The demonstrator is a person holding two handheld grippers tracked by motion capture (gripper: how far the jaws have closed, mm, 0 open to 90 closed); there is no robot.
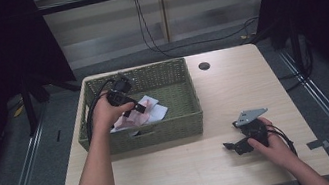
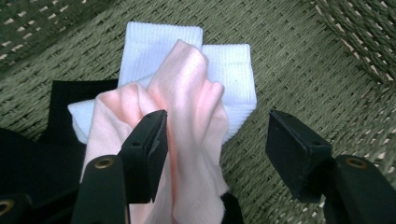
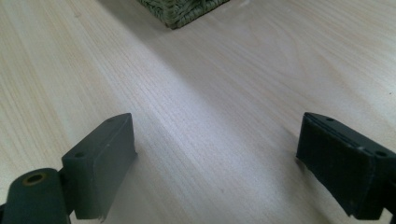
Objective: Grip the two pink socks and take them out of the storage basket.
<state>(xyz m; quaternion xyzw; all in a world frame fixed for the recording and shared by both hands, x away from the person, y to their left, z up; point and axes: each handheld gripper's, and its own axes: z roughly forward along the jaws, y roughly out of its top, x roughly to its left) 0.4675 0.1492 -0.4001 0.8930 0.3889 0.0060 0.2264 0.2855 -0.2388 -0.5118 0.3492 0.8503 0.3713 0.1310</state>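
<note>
**Left gripper over socks in the basket, right gripper on bare table**

No brand, label or readable writing is visible on any object.

A pale wood-grain table (image 1: 232, 86) with rounded corners stands on grey floor, dark curtains at the left and right edges of the high view and black cables hanging at top centre. A round black grommet (image 1: 204, 66) sits near the table's far edge.

The green woven basket (image 1: 182, 120) occupies the left-centre of the table; its near wall leaves a wide bare strip toward the bottom edge. In the left gripper view, a pink sock (image 2: 187, 116) lies bunched at centre over white socks (image 2: 229, 70), with dark fabric (image 2: 70, 102) at left.

The left gripper (image 2: 215, 140) is wide open, holding nothing: one jaw touches the pink sock, the other stands apart over basket weave.

The right gripper (image 1: 242, 143), lower right in the high view, rests over bare table, jaws spread wide and empty, well apart from the basket.
</note>
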